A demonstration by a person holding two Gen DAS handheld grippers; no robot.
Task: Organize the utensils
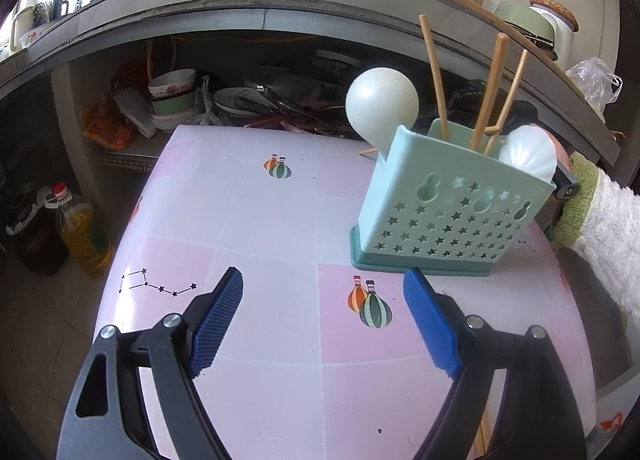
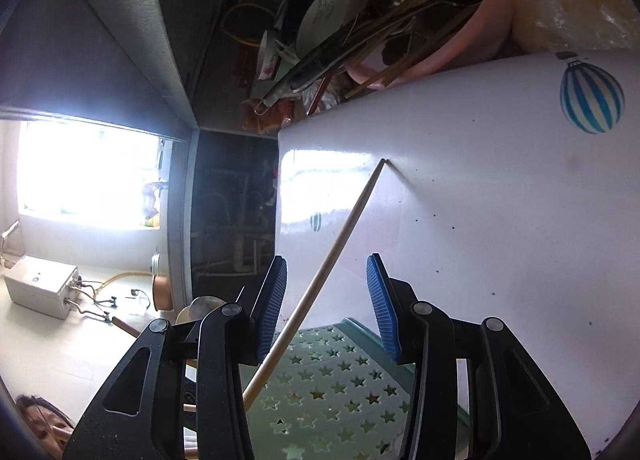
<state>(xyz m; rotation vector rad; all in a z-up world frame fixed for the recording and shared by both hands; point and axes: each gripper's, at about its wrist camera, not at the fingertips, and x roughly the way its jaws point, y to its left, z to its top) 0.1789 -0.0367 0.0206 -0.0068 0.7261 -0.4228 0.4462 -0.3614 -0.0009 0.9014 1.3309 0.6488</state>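
Observation:
A mint-green utensil holder with star-shaped holes stands on the pink table. It holds three chopsticks, a round white ladle and a ribbed white spoon. My left gripper hovers in front of it, open and empty. In the right wrist view my right gripper is above the holder, jaws apart. A loose chopstick runs between them beside the left pad, unpressed, its tip on the table. A sleeve reaches behind the holder.
Under the counter behind the table, a shelf holds stacked bowls and plates. A pink basin full of utensils sits past the table's far edge. An oil bottle stands on the floor at left. Another chopstick lies by the near edge.

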